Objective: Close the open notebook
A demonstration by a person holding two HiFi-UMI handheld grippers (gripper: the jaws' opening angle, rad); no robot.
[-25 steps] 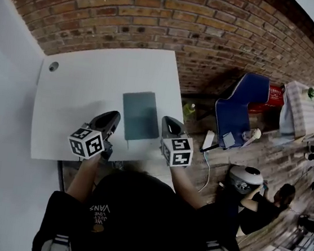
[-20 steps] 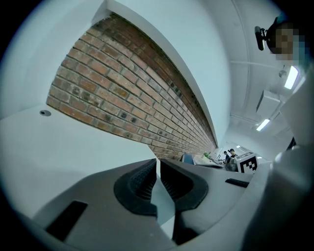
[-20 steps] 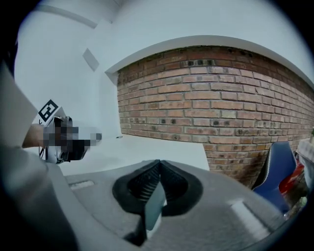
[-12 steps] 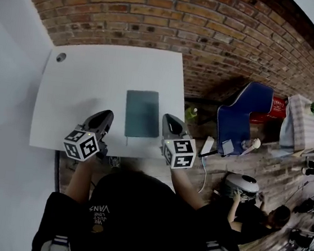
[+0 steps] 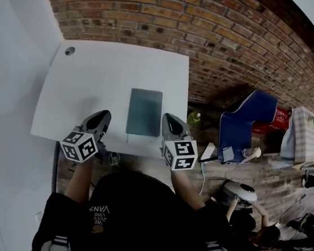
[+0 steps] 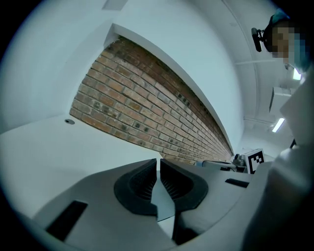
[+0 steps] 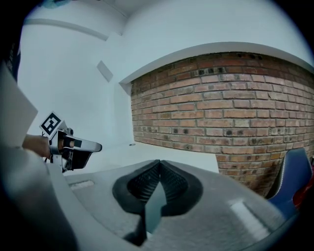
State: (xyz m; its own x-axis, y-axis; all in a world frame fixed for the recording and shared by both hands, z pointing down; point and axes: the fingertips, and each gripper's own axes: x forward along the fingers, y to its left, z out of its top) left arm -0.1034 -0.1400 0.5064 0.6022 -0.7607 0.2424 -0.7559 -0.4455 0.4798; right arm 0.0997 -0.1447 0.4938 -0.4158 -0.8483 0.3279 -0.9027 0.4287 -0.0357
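The notebook [image 5: 144,112] lies closed on the white table [image 5: 94,80], a grey-green cover facing up, near the front edge. My left gripper [image 5: 102,117] hovers to its left, apart from it; its jaws stand almost together with only a thin slit and nothing between them [image 6: 158,162]. Just off the notebook's near right corner, my right gripper [image 5: 169,121] is shut and empty, its jaw tips meeting [image 7: 159,163]. Neither gripper touches the notebook. Each gripper view shows the other gripper off to the side and the brick wall beyond.
A brick wall [image 5: 214,27] runs behind the table. A round cable hole [image 5: 69,50] sits in the table's far left corner. Right of the table, a blue chair [image 5: 245,124], a green bottle [image 5: 193,118], a white cable and a crouching person [image 5: 263,234] are on the floor.
My left gripper has drifted left, away from the notebook. The right gripper has lifted slightly. The notebook lies closed and unmoved on the table.
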